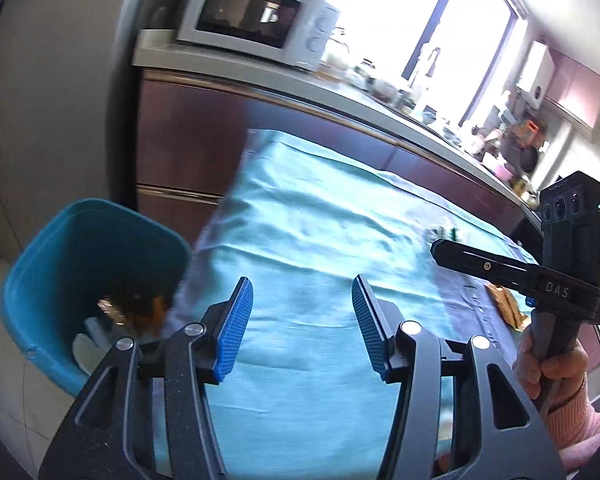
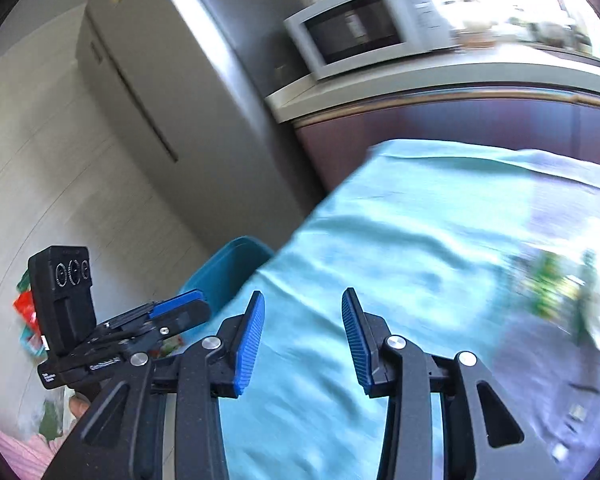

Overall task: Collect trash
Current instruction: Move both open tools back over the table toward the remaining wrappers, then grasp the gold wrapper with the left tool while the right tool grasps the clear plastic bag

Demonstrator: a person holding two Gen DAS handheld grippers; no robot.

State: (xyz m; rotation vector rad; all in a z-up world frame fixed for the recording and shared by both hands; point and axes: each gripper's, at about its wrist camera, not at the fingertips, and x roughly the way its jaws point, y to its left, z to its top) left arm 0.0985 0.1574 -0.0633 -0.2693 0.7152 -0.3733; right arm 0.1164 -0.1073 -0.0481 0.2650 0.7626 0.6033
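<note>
My left gripper point(image 1: 302, 302) is open and empty above the table with the light blue cloth point(image 1: 320, 220), near its left end. A blue trash bin point(image 1: 60, 240) stands on the floor left of the table with orange and pale scraps inside. My right gripper point(image 2: 303, 320) is open and empty over the same cloth point(image 2: 420, 240). A blurred green and white wrapper point(image 2: 560, 292) lies on the cloth to its right. A small green item point(image 1: 446, 235) and a brown scrap point(image 1: 506, 306) lie far right on the cloth. The other gripper shows in each view, at the right edge point(image 1: 500, 268) and at the lower left point(image 2: 172, 312).
A white microwave point(image 1: 256, 20) sits on a counter point(image 1: 340, 88) with dark red cabinets behind the table. A grey fridge point(image 2: 180, 100) stands to the left. The bin's rim shows in the right wrist view point(image 2: 228, 268). Red and green packets point(image 2: 30, 316) lie on the floor at the left.
</note>
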